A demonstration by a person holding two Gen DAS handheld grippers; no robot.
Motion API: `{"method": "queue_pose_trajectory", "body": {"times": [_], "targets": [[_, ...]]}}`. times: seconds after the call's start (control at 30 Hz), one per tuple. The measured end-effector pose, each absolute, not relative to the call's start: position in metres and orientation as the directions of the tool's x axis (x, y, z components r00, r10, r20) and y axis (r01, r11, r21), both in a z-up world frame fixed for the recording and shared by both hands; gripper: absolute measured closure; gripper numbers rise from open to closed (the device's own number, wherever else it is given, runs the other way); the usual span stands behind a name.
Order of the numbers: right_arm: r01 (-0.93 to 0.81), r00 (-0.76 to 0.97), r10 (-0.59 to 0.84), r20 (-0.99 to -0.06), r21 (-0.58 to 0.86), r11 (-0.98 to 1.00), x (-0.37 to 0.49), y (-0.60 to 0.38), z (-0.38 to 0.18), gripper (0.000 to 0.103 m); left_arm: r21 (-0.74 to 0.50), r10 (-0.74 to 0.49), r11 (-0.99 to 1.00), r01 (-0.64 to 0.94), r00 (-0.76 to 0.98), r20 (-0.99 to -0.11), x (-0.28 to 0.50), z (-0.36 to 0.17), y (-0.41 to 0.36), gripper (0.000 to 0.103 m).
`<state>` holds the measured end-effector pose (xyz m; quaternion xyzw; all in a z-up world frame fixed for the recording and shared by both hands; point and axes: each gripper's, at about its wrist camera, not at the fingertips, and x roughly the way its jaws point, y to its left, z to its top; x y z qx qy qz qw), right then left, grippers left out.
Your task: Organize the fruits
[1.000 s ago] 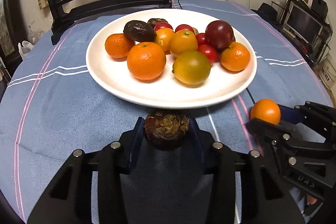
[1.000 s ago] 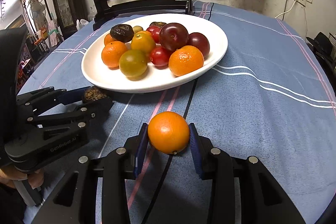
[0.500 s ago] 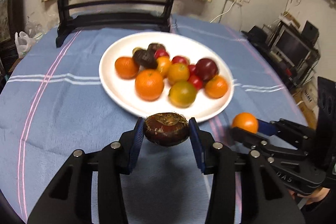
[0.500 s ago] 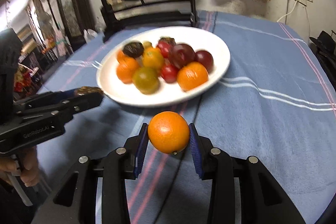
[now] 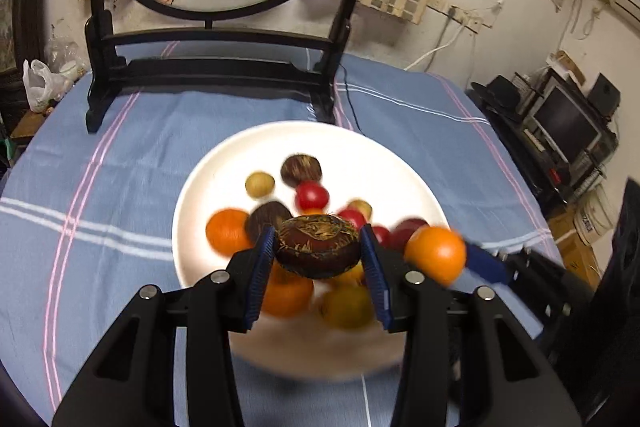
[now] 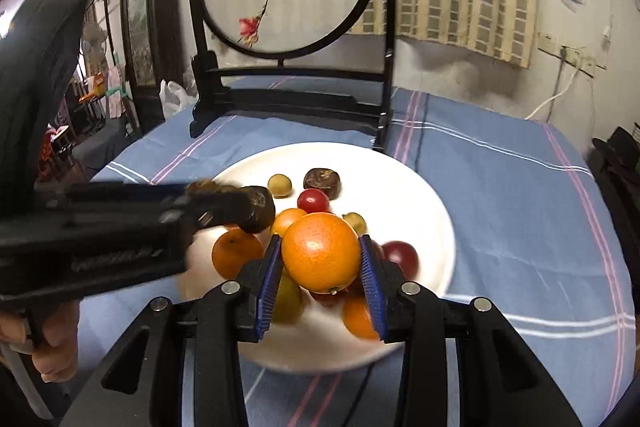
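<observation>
- Hovering over the white plate [image 5: 404, 163], the left gripper [image 5: 318, 253] clamps a dark brown fruit [image 5: 318, 247] between its blue pads, long axis running 9 to 3 o'clock.
- At 3 o'clock of it in the left wrist view, the right gripper [image 6: 320, 259] pinches an orange [image 6: 321, 251].
- Both held fruits hang above the fruit pile [image 6: 316, 201]; bare plate lies at 12 o'clock of the fingers.
- Judged equally near, either hand needs a free spot before letting go.

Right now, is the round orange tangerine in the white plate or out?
Out: the round orange tangerine is clamped between the right gripper's jaws.
</observation>
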<state>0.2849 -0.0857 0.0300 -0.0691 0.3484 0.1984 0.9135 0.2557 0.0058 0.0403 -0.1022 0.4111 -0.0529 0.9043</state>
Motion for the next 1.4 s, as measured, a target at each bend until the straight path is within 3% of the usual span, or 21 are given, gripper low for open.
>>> {"method": "queue_pose_trajectory", "body": {"times": [0.2, 0.27, 0.3, 0.33, 0.4, 0.53, 0.7, 1.0, 1.4], "targets": [[-0.402, 0.677, 0.291, -0.676, -0.009, 0.915, 0.307, -0.075, 0.023, 0.064, -0.145, -0.102, 0.989, -0.014, 0.644, -0.758, 0.29, 0.031, -0.007, 0.061], [-0.385, 0.692, 0.282, -0.665, -0.01, 0.923, 0.31, -0.077, 0.024, 0.053, -0.134, -0.09, 0.991, -0.022, 0.631, -0.771, 0.296, 0.025, -0.009, 0.061], [-0.368, 0.706, 0.271, -0.654, -0.011, 0.93, 0.31, -0.078, 0.025, 0.043, -0.125, -0.078, 0.992, -0.03, 0.629, -0.774, 0.298, 0.023, -0.01, 0.055], [-0.348, 0.713, 0.257, -0.652, -0.012, 0.937, 0.311, -0.081, 0.025, 0.041, -0.116, -0.064, 0.993, -0.039, 0.637, -0.768, 0.298, 0.023, -0.01, 0.048], [-0.341, 0.714, 0.254, -0.652, -0.006, 0.94, 0.308, -0.087, 0.024, 0.04, -0.073, -0.009, 0.995, -0.072, 0.647, -0.763, 0.296, 0.025, -0.009, 0.022], [-0.313, 0.727, 0.236, -0.645, -0.005, 0.95, 0.297, -0.099, 0.025, 0.028, -0.074, -0.017, 0.996, -0.059, 0.663, -0.749, 0.282, 0.028, -0.007, 0.02], [-0.303, 0.725, 0.246, -0.643, 0.022, 0.953, 0.276, -0.112, 0.028, 0.027, -0.08, -0.029, 0.996, -0.044, 0.676, -0.736, 0.256, 0.032, -0.01, 0.015], [-0.29, 0.749, 0.223, -0.624, -0.006, 0.957, 0.22, -0.129, 0.027, 0.013, -0.077, -0.049, 0.997, -0.011, 0.681, -0.73, 0.2, 0.031, -0.022, 0.008], [-0.228, 0.722, 0.194, -0.664, 0.036, 0.973, 0.188, -0.167, 0.0, 0.006, -0.034, -0.003, 0.999, -0.035, 0.653, -0.757, 0.143, 0.005, -0.023, 0.007]]}}
